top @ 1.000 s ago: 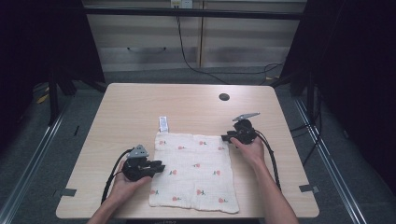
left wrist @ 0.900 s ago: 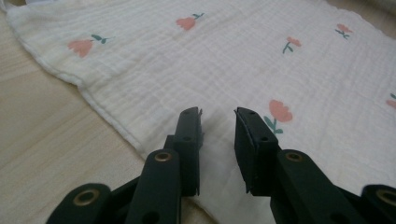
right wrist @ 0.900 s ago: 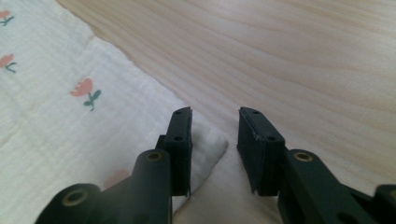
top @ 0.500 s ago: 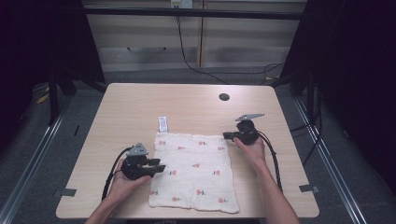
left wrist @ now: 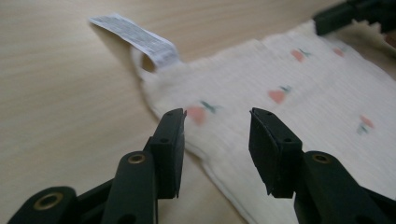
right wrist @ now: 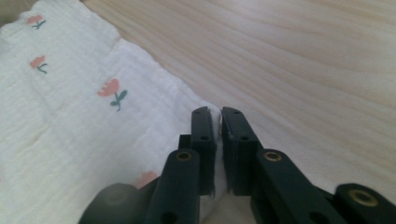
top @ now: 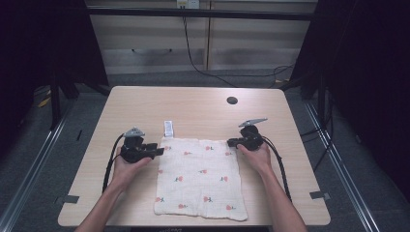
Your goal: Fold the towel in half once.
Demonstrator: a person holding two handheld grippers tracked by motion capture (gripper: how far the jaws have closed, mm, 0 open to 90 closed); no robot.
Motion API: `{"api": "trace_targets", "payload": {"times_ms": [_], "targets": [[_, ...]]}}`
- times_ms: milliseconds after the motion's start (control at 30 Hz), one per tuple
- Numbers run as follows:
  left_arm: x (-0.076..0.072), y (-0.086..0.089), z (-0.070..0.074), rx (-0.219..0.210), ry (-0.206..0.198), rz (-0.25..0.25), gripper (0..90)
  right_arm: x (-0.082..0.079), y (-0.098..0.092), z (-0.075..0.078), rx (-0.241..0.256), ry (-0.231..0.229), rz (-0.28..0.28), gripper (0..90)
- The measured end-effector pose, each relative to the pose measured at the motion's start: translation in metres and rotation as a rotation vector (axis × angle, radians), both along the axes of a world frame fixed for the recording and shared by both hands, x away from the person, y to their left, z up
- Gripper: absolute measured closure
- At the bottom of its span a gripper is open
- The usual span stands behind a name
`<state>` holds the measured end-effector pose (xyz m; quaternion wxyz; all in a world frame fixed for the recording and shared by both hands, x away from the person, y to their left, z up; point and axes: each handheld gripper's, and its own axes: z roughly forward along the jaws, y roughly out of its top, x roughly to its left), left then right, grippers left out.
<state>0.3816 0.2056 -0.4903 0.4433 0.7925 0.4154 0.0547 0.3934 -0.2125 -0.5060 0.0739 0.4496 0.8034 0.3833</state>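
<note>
One cloth (top: 200,176) lay flat on the table (top: 193,106), a pale square printed with small red flowers, and the high view let about nine of those flowers be counted. One white label (top: 168,128) stuck out from the cloth's far left corner and lay on the bare wood. Two grippers worked at the cloth's far edge, one in each of the person's hands. The left gripper (top: 157,151) sat at the far left corner with its jaws spread apart; in the left gripper view (left wrist: 217,135) the cloth's edge ran beneath the gap between them, and nothing was pinched. The right gripper (top: 231,142) sat at the far right corner, and in the right gripper view (right wrist: 218,122) its two jaws were pressed together with a fold of the cloth's corner caught between them. One dark round hole (top: 232,100) marked the table well beyond the right gripper. The cloth's near edge lay close to the table's near edge, between the person's two forearms. Its left and right edges each had a strip of bare wood beside them, and the far half of the table beyond the label was open wood up to the hole.
</note>
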Motion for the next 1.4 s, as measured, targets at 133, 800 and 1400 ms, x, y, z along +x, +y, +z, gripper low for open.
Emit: {"api": "trace_targets", "payload": {"times_ms": [133, 800, 1400], "targets": [[0.019, 0.000, -0.002, 0.038, -0.005, 0.018, 52.6, -0.003, 0.001, 0.001, 0.010, 0.009, 0.005, 88.1], [0.040, -0.025, -0.018, 0.083, 0.010, 0.005, 73.2, -0.010, -0.001, 0.002, 0.071, -0.012, 0.001, 88.0], [0.031, -0.018, 0.016, -0.041, -0.043, 0.007, 85.2, -0.011, -0.013, 0.033, 0.121, -0.076, 0.002, 88.2]]}}
